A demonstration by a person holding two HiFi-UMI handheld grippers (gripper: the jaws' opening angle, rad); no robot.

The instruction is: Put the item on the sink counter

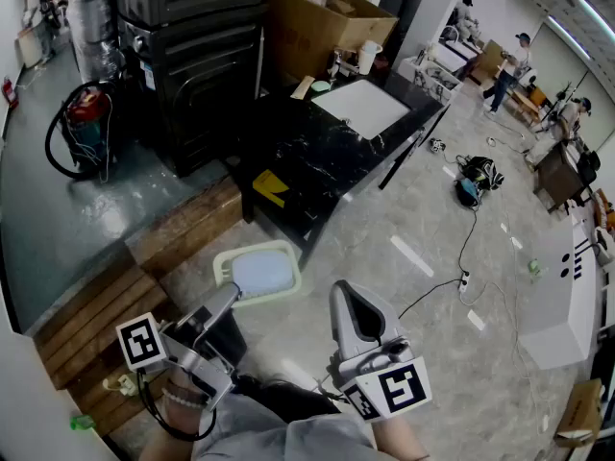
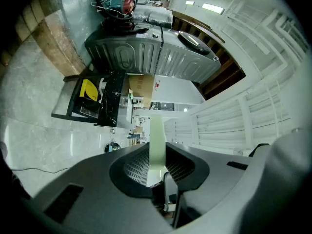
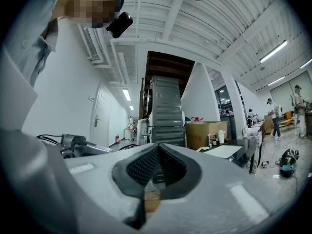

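A glossy grey marbled floor (image 1: 413, 286) spreads below a black veined stone sink counter (image 1: 317, 166) with a flat white square basin (image 1: 363, 107). The left gripper (image 1: 231, 294) is clenched on the thin rim of a pale green, round-cornered square tray (image 1: 259, 272), held over the floor near the counter's corner. The right gripper (image 1: 348, 291) has its 2 ribbed pads pressed together on nothing.

Grey left gripper (image 1: 229, 294) with a black-and-white left marker cube (image 1: 142, 342) at 7 o'clock, matching right gripper (image 1: 348, 294), right marker cube (image 1: 404, 388) at 5 o'clock, ribbed dark pads (image 3: 141, 167), beaded bracelet (image 1: 183, 398), black cable (image 1: 151, 409), pale grey shirt (image 1: 279, 432)
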